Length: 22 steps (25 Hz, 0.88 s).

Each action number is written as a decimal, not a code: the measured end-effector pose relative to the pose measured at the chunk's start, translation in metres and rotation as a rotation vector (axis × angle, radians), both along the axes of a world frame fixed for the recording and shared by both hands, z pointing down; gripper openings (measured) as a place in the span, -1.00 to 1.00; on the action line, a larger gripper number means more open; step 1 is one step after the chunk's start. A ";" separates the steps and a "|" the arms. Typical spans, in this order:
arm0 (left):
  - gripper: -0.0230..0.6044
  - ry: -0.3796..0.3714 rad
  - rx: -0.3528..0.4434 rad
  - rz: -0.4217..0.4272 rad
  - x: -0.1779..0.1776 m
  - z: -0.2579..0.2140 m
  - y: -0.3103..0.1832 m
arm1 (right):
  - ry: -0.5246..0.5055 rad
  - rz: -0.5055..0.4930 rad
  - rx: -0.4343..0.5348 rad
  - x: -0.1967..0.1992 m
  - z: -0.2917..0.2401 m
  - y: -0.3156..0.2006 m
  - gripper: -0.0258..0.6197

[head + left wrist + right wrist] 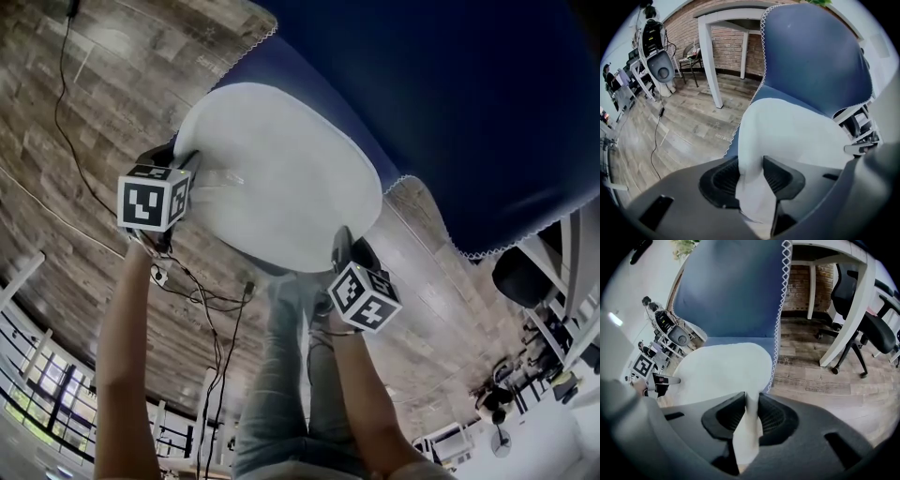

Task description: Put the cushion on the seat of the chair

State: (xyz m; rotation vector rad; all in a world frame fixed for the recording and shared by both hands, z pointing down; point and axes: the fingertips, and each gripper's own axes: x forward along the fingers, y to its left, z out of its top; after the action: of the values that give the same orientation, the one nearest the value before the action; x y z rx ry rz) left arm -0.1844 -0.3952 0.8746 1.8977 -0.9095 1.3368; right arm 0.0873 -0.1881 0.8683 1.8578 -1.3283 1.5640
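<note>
Cushion (281, 178) is held at its near edge. The left gripper (192, 173) has the near-left rim and the right gripper (342, 246) the near-right, each with narrow jaws pinching a fold. It lies flat on the blue seat (277, 64), with the chair back (450, 112) beyond. Placing looks nearly done; the next move is probably to let go and lift clear without dragging it.

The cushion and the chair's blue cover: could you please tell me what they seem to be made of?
The cushion looks like soft white fabric, matte and probably padded: its edge folds and creases. The cover looks like dark blue cloth, matte, with a white zigzag trim along its hem; the fibre cannot be told.
</note>
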 end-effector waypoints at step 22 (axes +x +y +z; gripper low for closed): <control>-0.22 0.009 0.066 -0.029 -0.008 -0.005 -0.001 | 0.046 0.000 -0.017 0.013 0.005 0.008 -0.33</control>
State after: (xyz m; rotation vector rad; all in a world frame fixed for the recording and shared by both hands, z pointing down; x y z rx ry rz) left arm -0.1929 -0.3965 0.8701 1.9313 -0.9839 1.2943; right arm 0.1003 -0.1798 0.8729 1.8718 -1.2916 1.5190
